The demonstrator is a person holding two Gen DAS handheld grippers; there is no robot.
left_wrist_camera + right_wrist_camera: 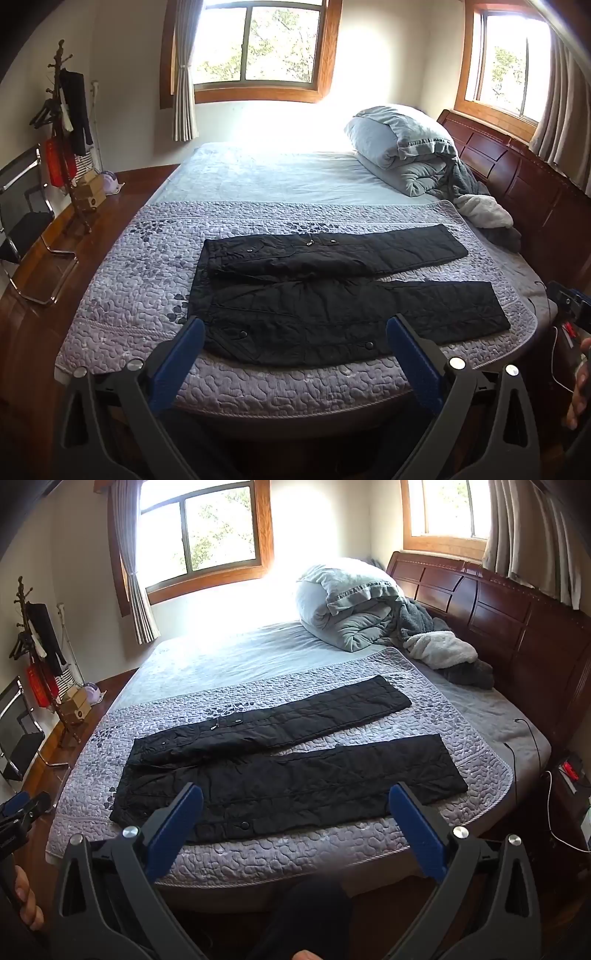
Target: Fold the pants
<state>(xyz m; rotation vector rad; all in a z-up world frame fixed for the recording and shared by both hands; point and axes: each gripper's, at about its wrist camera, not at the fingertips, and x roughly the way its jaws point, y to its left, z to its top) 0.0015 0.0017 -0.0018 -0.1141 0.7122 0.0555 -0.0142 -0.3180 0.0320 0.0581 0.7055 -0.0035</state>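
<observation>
Hovering above the bed's near edge, the left gripper (295, 326) spreads its blue-padded fingers (173, 365) wide with nothing between them, angled down at the black quilted pants (332, 295) just ahead. The right gripper (295, 797) hangs likewise, jaws wide and empty, apart from the cloth. Beyond both, the pants lie flat on a lilac pebble-stitched quilted coverlet (129, 288), waistband to the left, two legs running right and splayed apart. Farther off, a rolled grey duvet (402, 144) sits by the dark wooden headboard (498, 620).
</observation>
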